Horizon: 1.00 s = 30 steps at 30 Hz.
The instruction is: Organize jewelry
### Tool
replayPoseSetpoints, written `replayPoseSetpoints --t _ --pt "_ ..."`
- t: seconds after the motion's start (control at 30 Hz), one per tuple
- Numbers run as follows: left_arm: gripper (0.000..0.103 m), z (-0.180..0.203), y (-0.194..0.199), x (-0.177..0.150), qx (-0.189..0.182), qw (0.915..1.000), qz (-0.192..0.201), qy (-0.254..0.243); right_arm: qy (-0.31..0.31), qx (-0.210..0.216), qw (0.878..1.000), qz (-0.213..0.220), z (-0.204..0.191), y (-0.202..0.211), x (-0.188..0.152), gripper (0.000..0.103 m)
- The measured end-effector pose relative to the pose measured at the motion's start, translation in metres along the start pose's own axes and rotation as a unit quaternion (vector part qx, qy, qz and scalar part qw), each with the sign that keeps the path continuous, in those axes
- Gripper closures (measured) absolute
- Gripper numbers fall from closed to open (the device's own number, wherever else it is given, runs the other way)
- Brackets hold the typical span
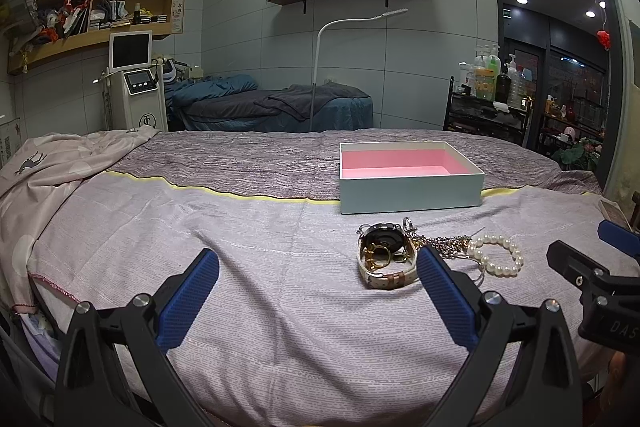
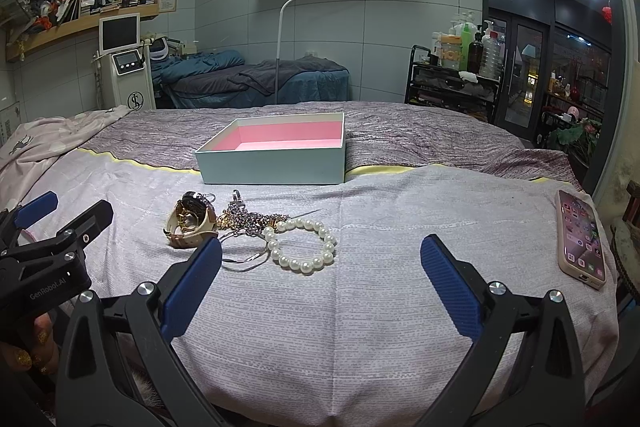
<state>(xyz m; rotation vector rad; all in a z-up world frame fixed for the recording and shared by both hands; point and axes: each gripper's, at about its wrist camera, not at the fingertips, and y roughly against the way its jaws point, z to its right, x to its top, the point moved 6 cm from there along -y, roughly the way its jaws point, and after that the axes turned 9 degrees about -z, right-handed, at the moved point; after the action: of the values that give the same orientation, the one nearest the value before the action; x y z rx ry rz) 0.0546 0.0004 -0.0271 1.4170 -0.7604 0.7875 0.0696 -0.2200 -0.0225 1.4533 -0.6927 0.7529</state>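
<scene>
A pale blue box (image 1: 412, 193) with a pink inside stands open on the bed; it also shows in the right wrist view (image 2: 276, 167). In front of it lies a pile of jewelry: a watch with a cream strap (image 1: 386, 259) (image 2: 192, 221), a tangle of chains (image 1: 450, 245) (image 2: 248, 219) and a pearl bracelet (image 1: 500, 255) (image 2: 304, 245). My left gripper (image 1: 318, 287) is open and empty, low over the bed, just left of the watch. My right gripper (image 2: 320, 275) is open and empty, just right of and nearer than the pearls.
A phone in a pink case (image 2: 582, 239) lies at the bed's right edge. A folded pink blanket (image 1: 48, 167) covers the left side. Beyond the bed stand a machine with a screen (image 1: 134, 83), a floor lamp (image 1: 320, 67) and a black trolley with bottles (image 1: 488, 103).
</scene>
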Motion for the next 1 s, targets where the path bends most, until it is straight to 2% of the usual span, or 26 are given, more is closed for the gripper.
replayPoseSetpoints --t 1.0 --pt "0.006 0.0006 -0.003 -0.0023 -0.002 1.0 -0.008 -0.001 0.001 0.003 1.0 -0.003 -0.0016 -0.002 -0.0001 0.005"
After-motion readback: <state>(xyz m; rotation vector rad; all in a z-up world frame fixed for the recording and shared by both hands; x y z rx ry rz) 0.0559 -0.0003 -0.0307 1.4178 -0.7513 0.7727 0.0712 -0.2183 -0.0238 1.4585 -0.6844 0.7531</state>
